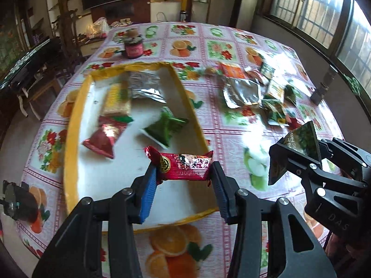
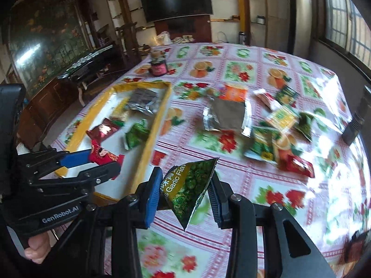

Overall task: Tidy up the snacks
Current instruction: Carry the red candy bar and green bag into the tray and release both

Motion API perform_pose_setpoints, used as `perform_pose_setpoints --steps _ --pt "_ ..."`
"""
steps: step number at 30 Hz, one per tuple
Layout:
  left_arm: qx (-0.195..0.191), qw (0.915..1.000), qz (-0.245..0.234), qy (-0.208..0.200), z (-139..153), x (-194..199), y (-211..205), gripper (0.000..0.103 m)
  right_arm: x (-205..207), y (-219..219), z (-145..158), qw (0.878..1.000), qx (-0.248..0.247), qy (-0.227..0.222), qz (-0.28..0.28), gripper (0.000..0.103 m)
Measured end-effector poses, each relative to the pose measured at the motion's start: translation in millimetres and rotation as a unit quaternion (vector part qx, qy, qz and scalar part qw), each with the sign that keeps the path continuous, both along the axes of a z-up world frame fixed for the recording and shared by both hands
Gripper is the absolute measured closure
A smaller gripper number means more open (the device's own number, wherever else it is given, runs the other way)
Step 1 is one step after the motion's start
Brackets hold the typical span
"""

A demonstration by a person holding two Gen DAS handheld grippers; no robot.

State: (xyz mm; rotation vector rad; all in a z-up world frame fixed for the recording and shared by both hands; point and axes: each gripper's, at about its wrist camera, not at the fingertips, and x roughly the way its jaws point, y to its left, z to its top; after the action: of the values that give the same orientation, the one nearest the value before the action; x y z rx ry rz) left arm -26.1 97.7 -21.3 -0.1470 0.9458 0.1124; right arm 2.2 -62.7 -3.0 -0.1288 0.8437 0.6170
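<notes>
We're mid-drop-off: left claw (image 1: 183, 172) clamps the red foil snack bar (image 1: 183, 165) over the yellow-rimmed white tray (image 1: 71, 125), right claw (image 2: 185, 192) grips the green garlic-flavour pea packet (image 2: 187, 185) above the floral tabletop (image 2: 278, 180), next likely releasing both into the tray.

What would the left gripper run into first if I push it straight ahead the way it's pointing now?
Probably the loose green packet lying in the yellow-rimmed tray. The left gripper, shut on the red snack bar, points over the tray's white floor towards it. Its height is unclear, so it might pass above.
</notes>
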Motion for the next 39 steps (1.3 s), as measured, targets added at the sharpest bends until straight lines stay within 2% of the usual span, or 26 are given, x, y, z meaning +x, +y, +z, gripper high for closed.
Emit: perform_pose_setpoints --steps 7,16,22,26,39 --pt "-0.004 0.9983 0.058 0.008 2 -2 59 0.054 4 63 5 0.998 0.007 0.002 0.064 0.065" --pt "-0.021 0.9946 0.093 0.042 -15 10 98 0.054 22 119 -21 0.994 -0.004 0.040 0.105 0.065" --pt "-0.045 0.9920 0.091 0.075 -30 19 107 0.054 25 127 -34 0.993 -0.019 0.057 0.103 0.065" --pt "-0.047 0.9904 0.096 0.088 -33 24 107 0.049 28 126 -38 0.993 -0.024 0.067 0.098 0.064" --pt "-0.021 0.9874 0.106 0.115 -34 29 99 0.041 31 119 -33 0.994 -0.031 0.065 0.085 0.063"
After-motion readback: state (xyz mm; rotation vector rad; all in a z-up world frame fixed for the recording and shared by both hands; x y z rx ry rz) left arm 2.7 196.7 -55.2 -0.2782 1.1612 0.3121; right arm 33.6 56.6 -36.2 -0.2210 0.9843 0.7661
